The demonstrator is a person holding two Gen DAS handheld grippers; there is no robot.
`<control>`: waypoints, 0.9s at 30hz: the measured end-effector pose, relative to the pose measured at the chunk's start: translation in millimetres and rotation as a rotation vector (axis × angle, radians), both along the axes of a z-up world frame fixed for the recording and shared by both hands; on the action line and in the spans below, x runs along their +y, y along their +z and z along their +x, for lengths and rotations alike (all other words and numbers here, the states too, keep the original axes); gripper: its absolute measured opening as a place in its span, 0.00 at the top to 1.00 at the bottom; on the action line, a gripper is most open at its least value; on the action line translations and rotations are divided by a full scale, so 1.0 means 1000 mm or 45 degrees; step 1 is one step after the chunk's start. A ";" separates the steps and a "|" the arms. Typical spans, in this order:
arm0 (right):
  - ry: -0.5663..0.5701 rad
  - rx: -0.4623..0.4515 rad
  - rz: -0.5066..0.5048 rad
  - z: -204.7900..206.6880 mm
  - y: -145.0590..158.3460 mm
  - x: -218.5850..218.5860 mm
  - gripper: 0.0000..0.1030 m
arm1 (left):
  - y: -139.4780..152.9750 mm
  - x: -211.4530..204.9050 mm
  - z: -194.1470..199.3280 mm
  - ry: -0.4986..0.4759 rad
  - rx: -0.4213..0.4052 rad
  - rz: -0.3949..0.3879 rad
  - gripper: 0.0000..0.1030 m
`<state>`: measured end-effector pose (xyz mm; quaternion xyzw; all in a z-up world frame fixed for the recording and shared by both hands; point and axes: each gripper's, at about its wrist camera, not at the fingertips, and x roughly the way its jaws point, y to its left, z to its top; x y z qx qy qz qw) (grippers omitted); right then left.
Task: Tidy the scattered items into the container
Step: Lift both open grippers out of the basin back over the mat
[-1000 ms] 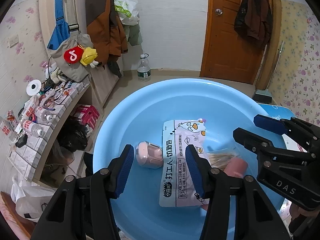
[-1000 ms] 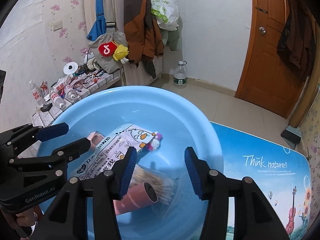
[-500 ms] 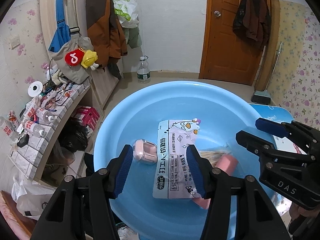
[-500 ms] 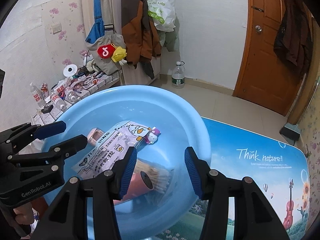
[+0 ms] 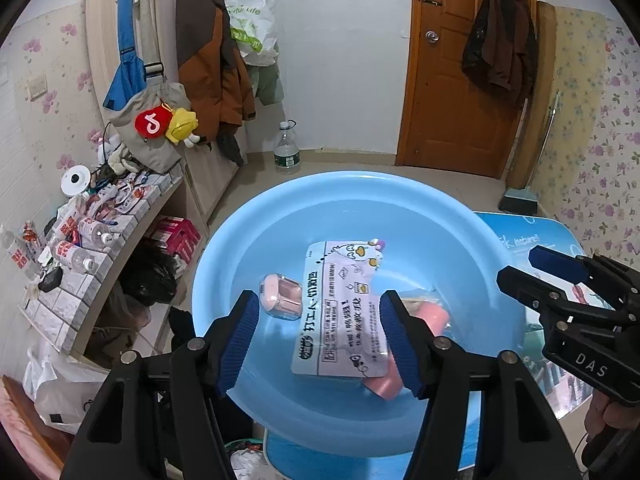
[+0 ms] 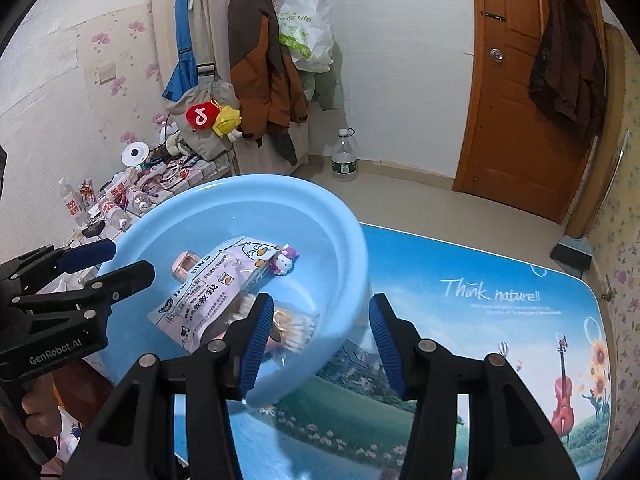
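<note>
On the tabletop (image 6: 480, 280) — a glossy printed landscape of blue sky, flowers and a violin — sits a round, smooth pale-blue plastic basin (image 5: 460, 232), overhanging the left edge. Inside it lie a flat, shiny white snack packet (image 5: 340, 308) printed with cartoon ducks, a rounded pink case with a clear lid (image 5: 280, 294) just beside the packet, a pink cylinder (image 5: 430, 314) partly under it, a clear bag of thin wooden sticks (image 6: 296, 326), and a small cat figurine (image 6: 282, 262) at the packet's far corner.

The left tongs (image 5: 320, 334), ribbed blue pads on black arms, have just been opening and hover above the basin with nothing gripped. The right tongs (image 6: 320, 338) stand parted and empty over the basin's near rim.

Beyond: tiled floor, a wooden door (image 5: 452, 80), floral wallpaper, hanging coats, a cluttered shelf (image 5: 100, 224), a water bottle (image 5: 287, 154).
</note>
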<state>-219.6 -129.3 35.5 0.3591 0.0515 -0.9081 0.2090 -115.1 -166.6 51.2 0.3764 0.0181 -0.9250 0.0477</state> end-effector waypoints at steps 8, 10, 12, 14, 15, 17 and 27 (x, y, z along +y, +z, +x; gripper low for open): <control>0.007 0.006 0.013 0.021 0.006 0.012 0.50 | 0.008 0.012 0.013 0.001 0.024 0.006 0.19; 0.007 0.007 0.021 0.025 0.007 0.014 0.50 | 0.008 0.014 0.015 0.002 0.022 0.011 0.17; 0.005 0.003 0.016 0.030 0.009 0.016 0.50 | 0.008 0.017 0.018 -0.002 0.020 0.008 0.17; 0.000 0.009 0.010 0.034 0.010 0.018 0.40 | 0.009 0.019 0.019 -0.004 0.017 0.006 0.16; -0.002 0.015 0.008 0.036 0.011 0.019 0.38 | 0.010 0.020 0.021 -0.005 0.016 0.004 0.16; -0.005 0.021 0.008 0.038 0.014 0.019 0.34 | 0.012 0.021 0.023 -0.005 0.021 0.000 0.16; -0.006 0.022 -0.038 0.051 0.030 0.020 0.21 | 0.018 0.016 0.029 0.019 0.039 0.008 0.14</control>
